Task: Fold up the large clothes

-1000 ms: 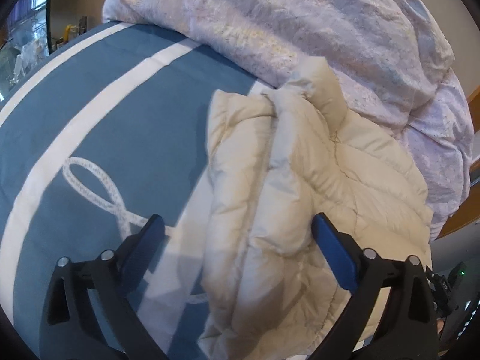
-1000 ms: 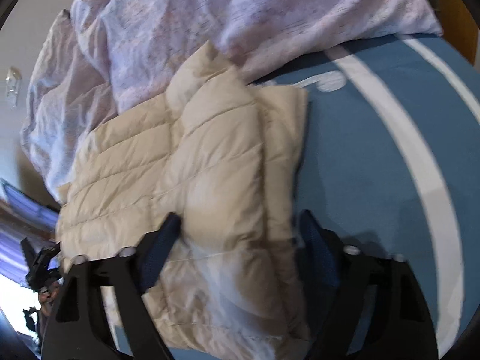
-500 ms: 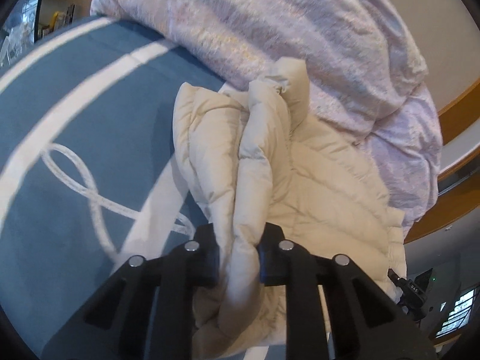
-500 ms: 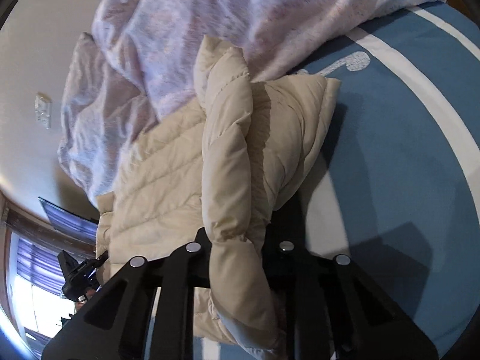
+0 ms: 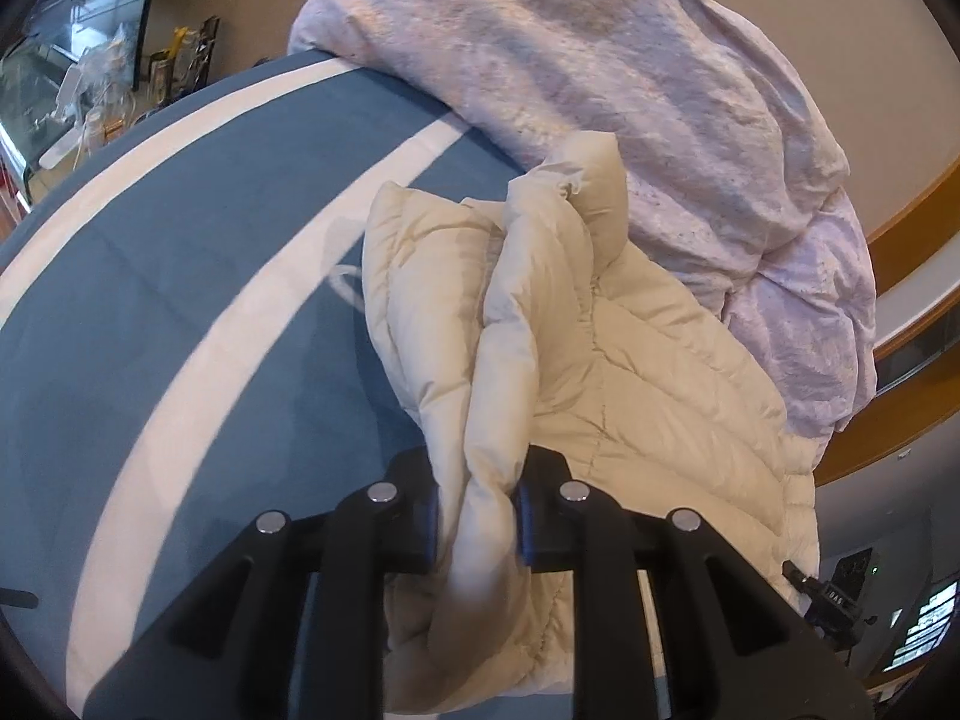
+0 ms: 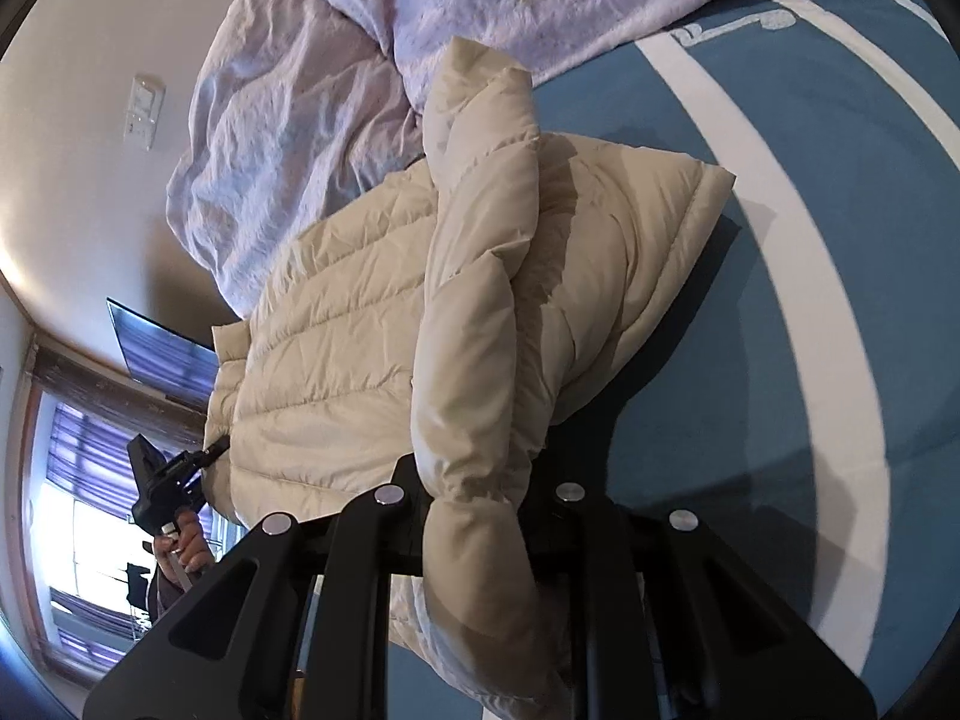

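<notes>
Cream puffer jacket (image 5: 630, 372) on bed (image 5: 180, 312), far edge against lilac duvet (image 5: 630, 60). Left gripper (image 5: 477, 525) fingers pinching raised jacket fold; right gripper (image 6: 474, 531) fingers pinching another bunched fold. Bare blue cover stretches beside jacket.

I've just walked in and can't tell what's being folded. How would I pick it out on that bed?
Start at the blue bedspread with broad white stripes, then find the rumpled lilac duvet heaped along one side. Against that heap lies a cream quilted puffer jacket, a ridge of it pinched in each gripper; it is the only puffy, stitched-in-rows, cream-coloured thing there.
</notes>
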`<action>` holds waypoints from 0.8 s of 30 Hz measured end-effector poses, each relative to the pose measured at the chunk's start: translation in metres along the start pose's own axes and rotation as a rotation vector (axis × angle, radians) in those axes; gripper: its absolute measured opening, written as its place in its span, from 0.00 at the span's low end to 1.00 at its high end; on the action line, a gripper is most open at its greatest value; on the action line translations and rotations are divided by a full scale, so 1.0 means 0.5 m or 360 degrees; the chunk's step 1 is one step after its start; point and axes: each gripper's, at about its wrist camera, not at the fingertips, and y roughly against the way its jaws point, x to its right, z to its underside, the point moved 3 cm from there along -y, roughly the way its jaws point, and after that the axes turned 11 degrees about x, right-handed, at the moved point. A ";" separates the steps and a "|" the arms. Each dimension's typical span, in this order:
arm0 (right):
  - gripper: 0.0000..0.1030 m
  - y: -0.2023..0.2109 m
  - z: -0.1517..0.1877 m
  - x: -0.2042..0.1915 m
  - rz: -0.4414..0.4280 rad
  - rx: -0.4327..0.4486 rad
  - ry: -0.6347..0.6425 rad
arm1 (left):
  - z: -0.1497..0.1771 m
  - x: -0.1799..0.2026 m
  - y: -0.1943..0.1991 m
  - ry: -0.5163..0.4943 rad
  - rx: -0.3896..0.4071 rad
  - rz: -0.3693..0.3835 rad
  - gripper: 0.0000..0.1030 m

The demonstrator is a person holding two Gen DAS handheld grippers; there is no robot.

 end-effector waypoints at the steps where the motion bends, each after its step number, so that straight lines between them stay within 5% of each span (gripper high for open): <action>1: 0.16 -0.004 0.002 0.002 0.0017 -0.0003 -0.0010 | 0.003 -0.005 -0.003 0.0011 -0.0010 0.0000 0.22; 6: 0.30 0.005 0.005 0.008 0.0159 0.0022 0.0021 | 0.016 -0.018 -0.020 0.0039 -0.0033 -0.0039 0.38; 8: 0.49 0.027 -0.002 -0.002 0.0325 0.0104 0.0105 | 0.017 -0.026 -0.020 0.0059 -0.0035 -0.0056 0.50; 9: 0.51 0.041 -0.005 -0.002 0.0384 0.0153 0.0135 | 0.017 -0.030 -0.021 0.0071 -0.0035 -0.0061 0.58; 16: 0.52 0.085 -0.024 -0.095 0.0583 0.0416 0.0419 | 0.019 -0.050 -0.019 0.0161 -0.0035 -0.0023 0.75; 24: 0.52 -0.003 0.032 -0.227 0.0485 0.0338 0.0772 | 0.029 -0.050 -0.014 0.0225 -0.0019 0.0015 0.76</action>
